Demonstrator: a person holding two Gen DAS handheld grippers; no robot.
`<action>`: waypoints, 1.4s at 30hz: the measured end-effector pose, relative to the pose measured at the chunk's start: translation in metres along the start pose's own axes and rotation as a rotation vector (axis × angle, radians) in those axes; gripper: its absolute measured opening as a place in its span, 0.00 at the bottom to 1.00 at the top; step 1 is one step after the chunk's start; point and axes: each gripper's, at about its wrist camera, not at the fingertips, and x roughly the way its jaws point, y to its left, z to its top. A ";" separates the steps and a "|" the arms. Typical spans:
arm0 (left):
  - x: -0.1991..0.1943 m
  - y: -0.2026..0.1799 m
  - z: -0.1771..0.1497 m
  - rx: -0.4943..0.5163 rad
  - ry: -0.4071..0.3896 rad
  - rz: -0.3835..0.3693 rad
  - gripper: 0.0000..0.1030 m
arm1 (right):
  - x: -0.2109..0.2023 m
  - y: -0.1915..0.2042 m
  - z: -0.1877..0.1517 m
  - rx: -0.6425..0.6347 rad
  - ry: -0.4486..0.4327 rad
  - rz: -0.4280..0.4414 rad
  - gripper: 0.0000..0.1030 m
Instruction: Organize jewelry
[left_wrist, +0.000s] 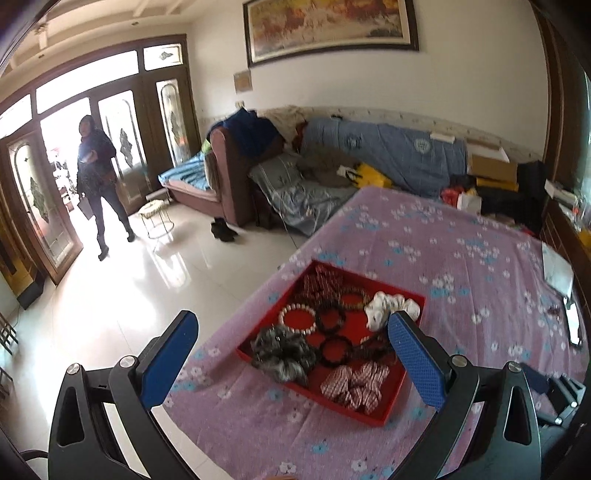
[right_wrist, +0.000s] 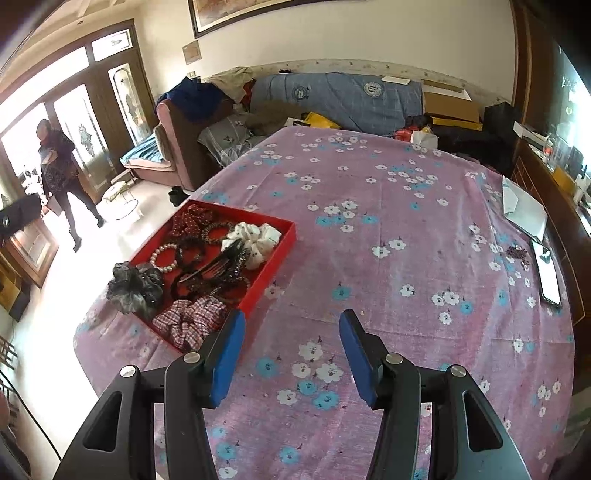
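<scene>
Well, red tray (right_wrist: 275, 254) holds scrunchies (bracelets too).

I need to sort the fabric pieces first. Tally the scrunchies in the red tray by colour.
gray scrunchie: 1
white scrunchie: 1
red-and-white plaid scrunchie: 1
dark red dotted scrunchie: 1
Total: 4

Table: I see a round one under a pink floral cloth (right_wrist: 369, 229).
On it: shallow red square tray (right_wrist: 275, 258), white papers (right_wrist: 526, 210), dark phone (right_wrist: 548, 273), small dark bead bunch (right_wrist: 517, 253).
</scene>
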 end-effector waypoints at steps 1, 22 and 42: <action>0.004 -0.002 -0.001 0.008 0.013 -0.004 1.00 | 0.001 -0.001 0.000 0.003 0.001 -0.006 0.56; 0.059 -0.014 -0.016 0.107 0.174 -0.108 0.99 | 0.024 0.008 -0.004 0.041 0.052 -0.087 0.58; 0.084 0.006 -0.029 0.150 0.251 -0.170 0.99 | 0.023 0.046 0.002 0.037 0.058 -0.123 0.62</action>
